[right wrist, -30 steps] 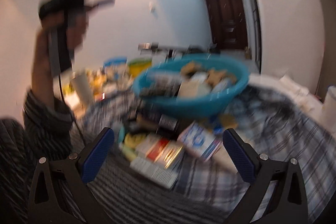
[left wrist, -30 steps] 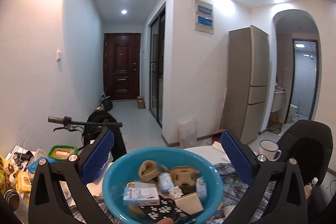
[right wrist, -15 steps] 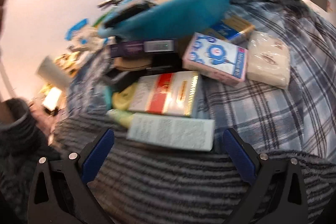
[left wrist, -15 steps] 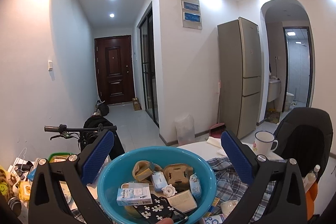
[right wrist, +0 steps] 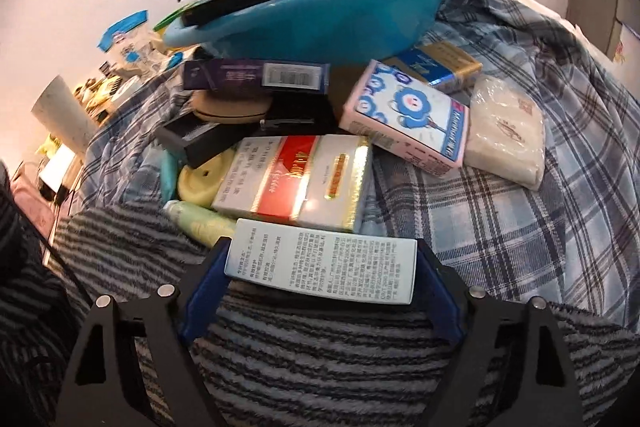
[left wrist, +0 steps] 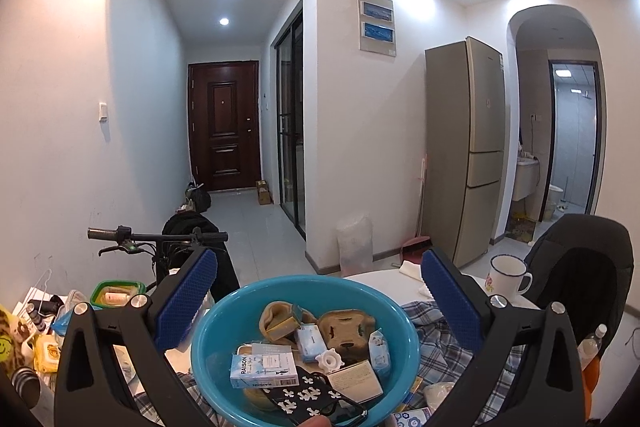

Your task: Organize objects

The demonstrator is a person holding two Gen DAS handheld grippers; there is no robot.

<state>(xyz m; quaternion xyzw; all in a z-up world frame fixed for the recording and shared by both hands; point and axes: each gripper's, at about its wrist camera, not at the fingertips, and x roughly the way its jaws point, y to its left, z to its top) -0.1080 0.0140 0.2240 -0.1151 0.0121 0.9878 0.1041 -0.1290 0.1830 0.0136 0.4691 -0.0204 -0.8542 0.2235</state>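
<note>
A blue plastic basin filled with small boxes and packets sits below my left gripper, which is open and empty above it. In the right wrist view the same basin stands behind a pile of boxes on a plaid cloth. My right gripper has its jaws closed against both ends of a long pale box with printed text, the nearest item of the pile. Behind it lie a red, white and gold box and a pink and blue cartoon box.
A tissue pack, a purple box and a yellow round object lie in the pile. A white mug and a black chair stand to the right. Clutter lies at the left.
My right gripper has dropped toward the pile and closed from wide open onto the long pale box. My left gripper has stayed open above the basin, its view tilting up slightly.
</note>
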